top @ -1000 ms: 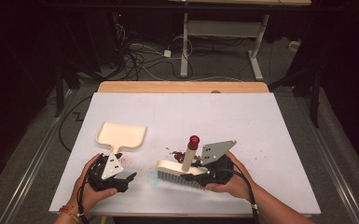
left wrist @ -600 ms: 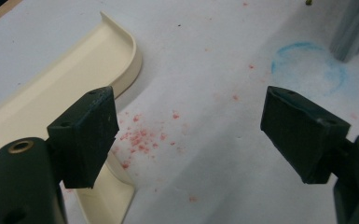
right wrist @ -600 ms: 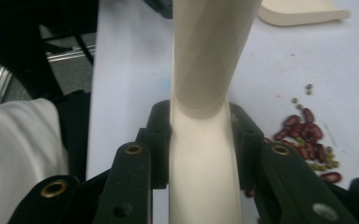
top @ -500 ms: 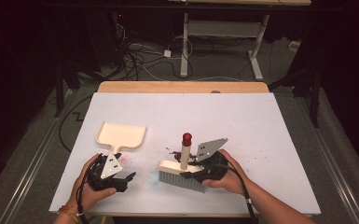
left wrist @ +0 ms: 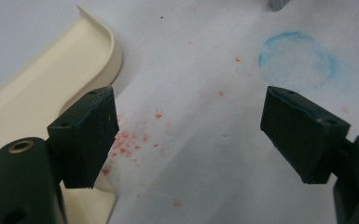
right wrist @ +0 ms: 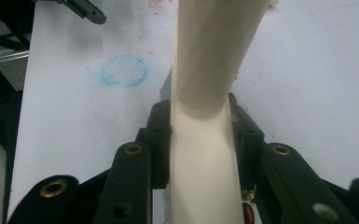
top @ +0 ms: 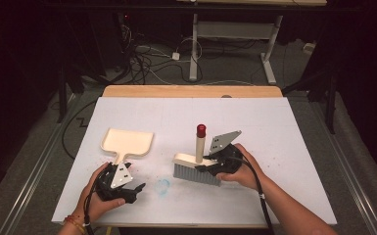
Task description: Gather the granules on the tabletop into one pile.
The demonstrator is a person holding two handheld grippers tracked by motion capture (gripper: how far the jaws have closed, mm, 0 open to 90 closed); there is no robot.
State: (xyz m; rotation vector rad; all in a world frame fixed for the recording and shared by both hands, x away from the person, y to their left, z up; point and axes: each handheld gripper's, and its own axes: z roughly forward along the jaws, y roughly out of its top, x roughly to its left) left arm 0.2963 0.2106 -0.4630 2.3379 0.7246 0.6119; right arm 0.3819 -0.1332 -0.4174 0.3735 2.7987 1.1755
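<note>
1. My right gripper [top: 210, 164] is clamping the cream brush [top: 196, 164] by its handle, bristles resting on the white counter [top: 284, 147].
2. My left gripper [top: 127, 188] is sitting with jaws apart, holding nothing, just beside the cream dustpan [top: 127, 142].
3. Red crumbs [left wrist: 126, 142] are lying between them.

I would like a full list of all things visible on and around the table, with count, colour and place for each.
brush: one, cream body, grey bristles, red-tipped handle, centre of table, clamped in right gripper
dustpan: one, cream, left part of table, beyond left gripper
crumbs: many, red, scattered beside dustpan
ring mark: one, blue, between the grippers
table: one, white top, wooden far edge
cables: several, dark and white, floor behind table
left gripper: one, black, jaws open, near edge
right gripper: one, black, shut on brush
</note>
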